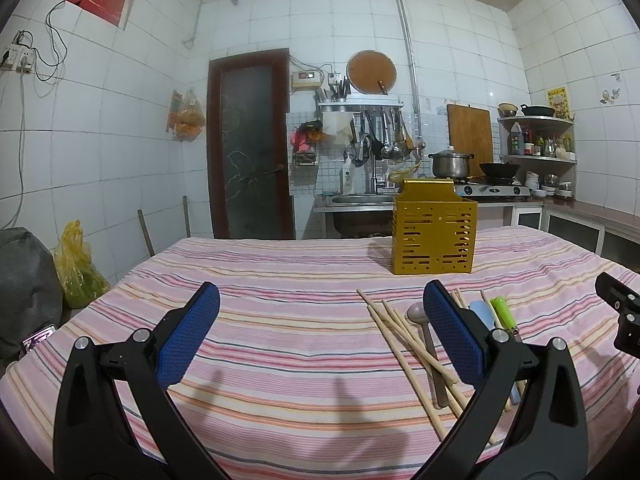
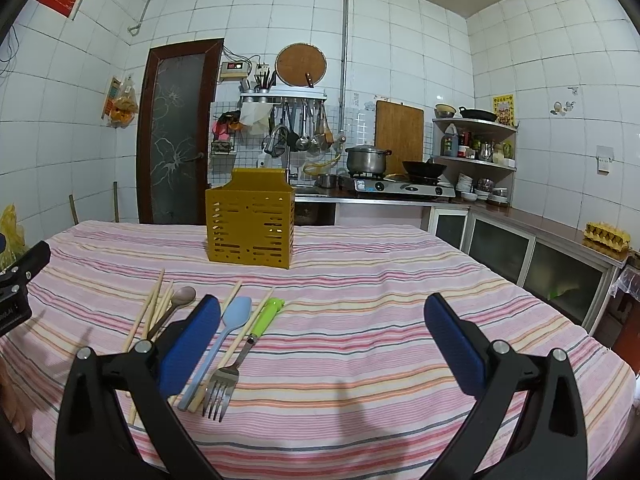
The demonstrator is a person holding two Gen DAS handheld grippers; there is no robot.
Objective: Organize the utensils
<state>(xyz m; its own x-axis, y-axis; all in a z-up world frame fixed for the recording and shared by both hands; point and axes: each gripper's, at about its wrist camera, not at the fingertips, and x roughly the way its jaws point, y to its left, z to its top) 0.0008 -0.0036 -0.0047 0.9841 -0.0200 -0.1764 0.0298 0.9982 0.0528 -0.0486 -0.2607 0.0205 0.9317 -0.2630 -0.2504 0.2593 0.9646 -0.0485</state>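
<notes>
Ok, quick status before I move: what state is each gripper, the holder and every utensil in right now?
left gripper: open, empty
right gripper: open, empty
yellow holder: upright, contents not visible
chopsticks: loose, crossed on cloth
brown spoon: lying flat
blue spoon: lying flat
green-handled fork: lying flat

My blue finger pads [image 2: 188, 346] looked rubbery, with a fine dimpled grain, set in smooth matt black plastic arms. Under me lay a pink-striped woven cloth [image 2: 380, 304] — matt, slightly rumpled. The yellow slotted utensil box [image 2: 250, 226] showed a dull, satin painted finish, metal or plastic I could not tell. The pale wooden chopsticks [image 1: 404, 348] were bare and unvarnished. The fork with a lime-green handle [image 2: 244, 354] had shiny steel tines and a glossy plastic grip — the light-blue spoon [image 2: 222, 344] looked soft, matt, like silicone. The brown spoon [image 1: 428, 344] had a dull sheen.
</notes>
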